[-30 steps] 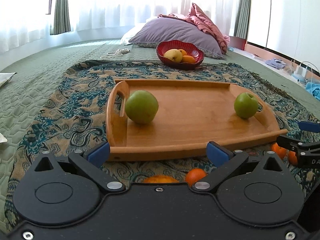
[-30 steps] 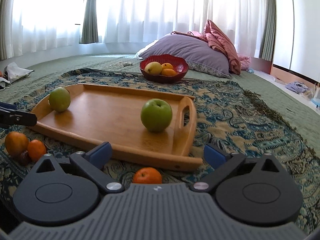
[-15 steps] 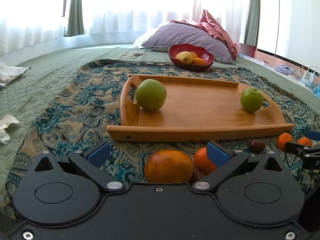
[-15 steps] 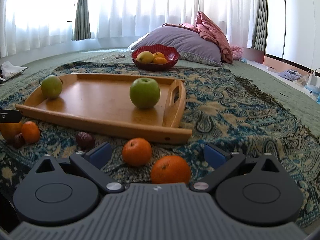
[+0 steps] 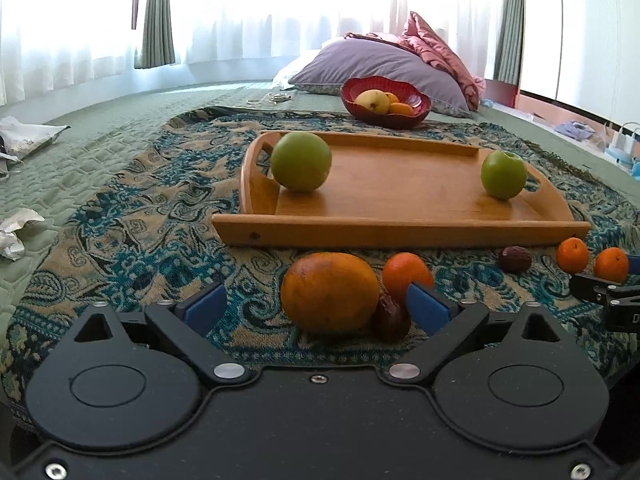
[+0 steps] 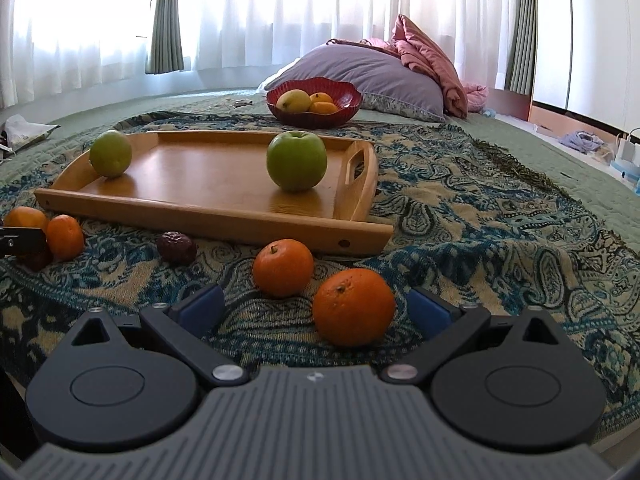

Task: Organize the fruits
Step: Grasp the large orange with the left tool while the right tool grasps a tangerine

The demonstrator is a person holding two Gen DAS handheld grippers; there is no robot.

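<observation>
My left gripper (image 5: 314, 306) hangs low over the patterned cloth, its jaws closing around a large orange (image 5: 330, 292); the blue pads stand clear of it. A dark date (image 5: 390, 322) and a small orange (image 5: 406, 276) sit by the right pad. My right gripper (image 6: 314, 311) is open around another orange (image 6: 354, 306), which lies near its right pad, with a smaller orange (image 6: 283, 267) just ahead. The wooden tray (image 6: 200, 216) beyond holds two green apples (image 6: 297, 166) (image 6: 110, 153).
A loose date (image 6: 176, 247) and two small oranges (image 6: 64, 237) lie in front of the tray. A red bowl (image 6: 314, 114) with yellow and orange fruit stands behind it, before a purple pillow (image 6: 360, 76). Crumpled paper (image 5: 16, 232) lies at the left on the green quilt.
Both grippers have sunk toward the cloth, and the oranges that lay under them now show between their jaws. The left jaws have narrowed a little.
</observation>
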